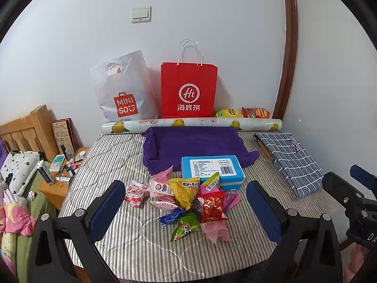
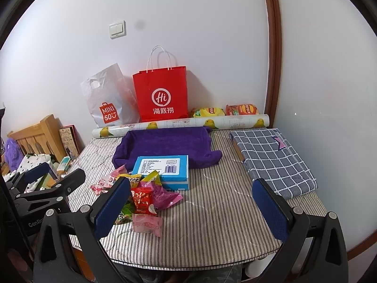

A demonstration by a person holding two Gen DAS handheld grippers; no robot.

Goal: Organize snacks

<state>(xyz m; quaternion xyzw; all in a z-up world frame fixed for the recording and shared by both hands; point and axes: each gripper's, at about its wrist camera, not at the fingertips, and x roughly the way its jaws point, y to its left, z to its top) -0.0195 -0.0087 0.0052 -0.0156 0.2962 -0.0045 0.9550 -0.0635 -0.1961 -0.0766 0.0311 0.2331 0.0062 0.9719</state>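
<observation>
- Haven't grabbed anything: left gripper (image 1: pixel 186 208) and right gripper (image 2: pixel 192 208) jaws both wide, empty.
- Snack pile (image 1: pixel 188 200) sits just in front of the blue box (image 1: pixel 212 171).
- Next I'd guess: pick one packet.

We are looking at a plain white wall (image 1: pixel 212 18) running across the far side, carrying a white light switch (image 1: pixel 141 14). A dark brown wooden trim (image 1: pixel 288 47) is curving down at far right, where a second white wall (image 2: pixel 329 82) is meeting the corner. A table under a grey striped cloth (image 2: pixel 212 212) is filling the middle. At left, a light wooden headboard (image 1: pixel 26 129) is standing beside a small wooden nightstand (image 1: pixel 53 191). Lighting is looking even and soft.
</observation>
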